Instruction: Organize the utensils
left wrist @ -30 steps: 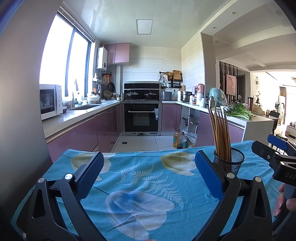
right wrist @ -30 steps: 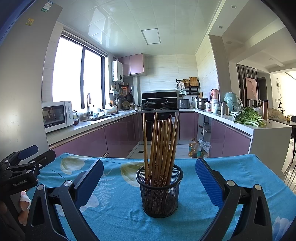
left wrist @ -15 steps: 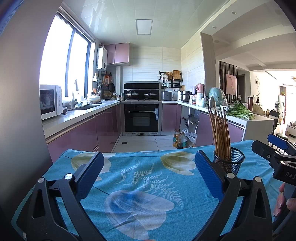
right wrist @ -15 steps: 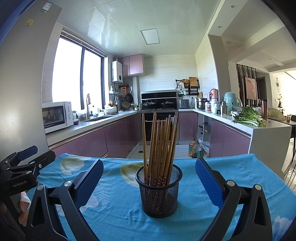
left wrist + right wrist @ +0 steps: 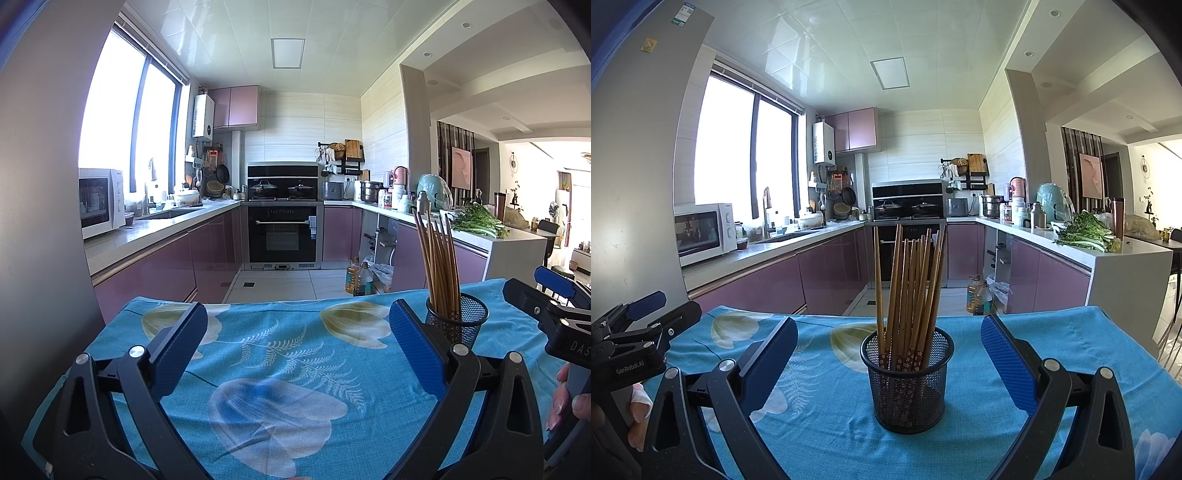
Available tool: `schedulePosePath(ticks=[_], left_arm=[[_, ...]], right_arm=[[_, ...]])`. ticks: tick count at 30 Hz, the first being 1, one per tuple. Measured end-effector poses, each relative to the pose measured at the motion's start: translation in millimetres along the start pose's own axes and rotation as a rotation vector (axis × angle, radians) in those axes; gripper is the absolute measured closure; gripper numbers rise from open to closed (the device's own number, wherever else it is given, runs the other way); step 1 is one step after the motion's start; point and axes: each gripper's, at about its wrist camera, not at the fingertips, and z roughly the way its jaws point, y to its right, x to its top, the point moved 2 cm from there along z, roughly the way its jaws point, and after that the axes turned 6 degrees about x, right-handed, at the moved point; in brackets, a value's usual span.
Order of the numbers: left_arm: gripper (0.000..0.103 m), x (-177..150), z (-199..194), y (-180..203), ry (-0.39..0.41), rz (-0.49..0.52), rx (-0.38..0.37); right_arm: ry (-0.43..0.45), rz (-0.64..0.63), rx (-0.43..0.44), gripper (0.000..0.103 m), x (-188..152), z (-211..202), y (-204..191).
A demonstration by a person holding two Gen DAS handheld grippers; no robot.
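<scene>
Black wire-mesh cup (image 5: 907,384), round and see-through, upright on the tabletop (image 5: 1071,343) under a blue woven cloth (image 5: 295,354) printed with pale tulips and white fern fronds. Chopsticks (image 5: 910,295) packed inside, slim brown wood, leaning and fanned a little, lower ends dark red with tiny white blossoms visible through the mesh. Right tongs (image 5: 889,354) spread wide, empty, one finger on each side of the cup and clear of it; fingers (image 5: 1006,363) faced with blue pads of fine dotted grip texture, on matte black plastic arms with silver rivets and triangular cut-outs. Left tongs (image 5: 295,345) likewise gaping wide over bare cloth, holding nothing, with the cup just beyond the right finger in that view. Same black and blue build on both. White lettering "GenRobot.AI" on the left tool's body in the right wrist view; "DAS" on the right tool's body at the edge of the left wrist view, rest cut off. Fingertips (image 5: 565,398) of a hand wrapped on the right tool's grip. Behind, glossy mauve cabinets (image 5: 831,273), pale stone counter, white microwave (image 5: 703,230), black glass oven (image 5: 282,236), leafy greens (image 5: 1086,230) on the counter. Stickers high on the grey panel at left, too small to read.
</scene>
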Motion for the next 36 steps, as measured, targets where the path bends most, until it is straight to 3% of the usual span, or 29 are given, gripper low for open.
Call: schedulePosePath(ticks=[36], left_arm=[[0.006,-0.3,-1.9,0.5,0.001,0.004,0.0]], right_arm=[[0.007,0.004,-0.006,0.007,0.6,-2.6,-4.0]])
